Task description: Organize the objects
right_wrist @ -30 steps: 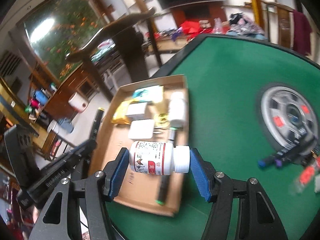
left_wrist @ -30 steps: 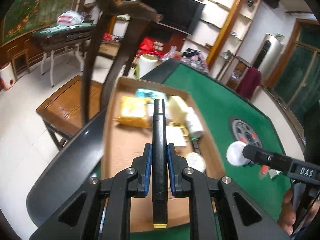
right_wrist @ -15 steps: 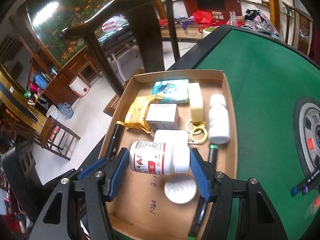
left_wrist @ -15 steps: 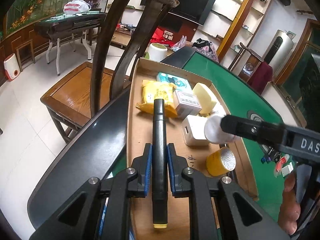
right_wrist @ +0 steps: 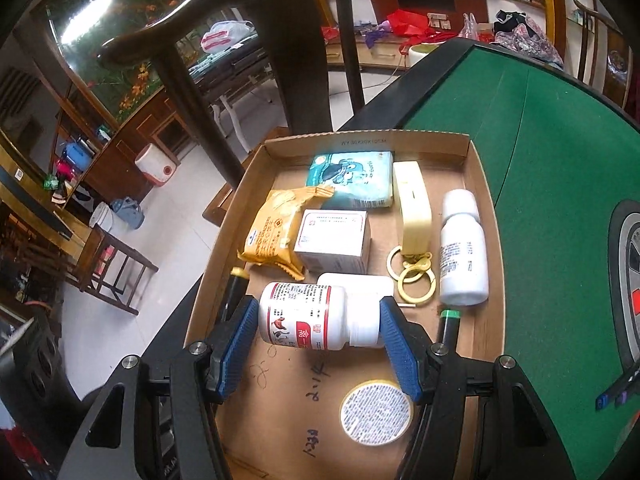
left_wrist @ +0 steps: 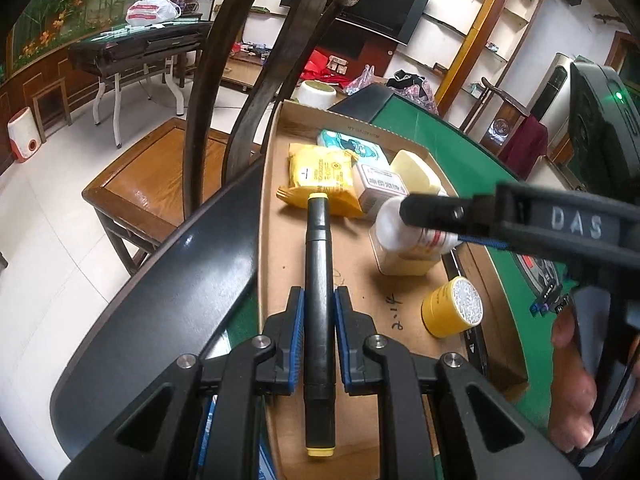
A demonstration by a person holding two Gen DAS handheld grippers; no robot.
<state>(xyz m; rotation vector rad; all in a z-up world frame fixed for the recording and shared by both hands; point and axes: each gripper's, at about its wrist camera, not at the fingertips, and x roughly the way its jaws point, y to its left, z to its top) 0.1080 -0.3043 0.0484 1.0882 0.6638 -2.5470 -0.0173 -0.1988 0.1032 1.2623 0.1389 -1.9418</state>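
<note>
Green-felt table carrying a cardboard tray. Left wrist view: left tool, shut on a black marker, now low over the tray. Right wrist view: right tool, clamping a white pill bottle, has arrived above the tray; both items look ready for release.

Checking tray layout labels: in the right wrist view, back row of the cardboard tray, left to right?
yellow snack packet → small white box → cream keychain holder → white bottle lying flat. Teal tissue pack skipped: it spans two of them.
</note>
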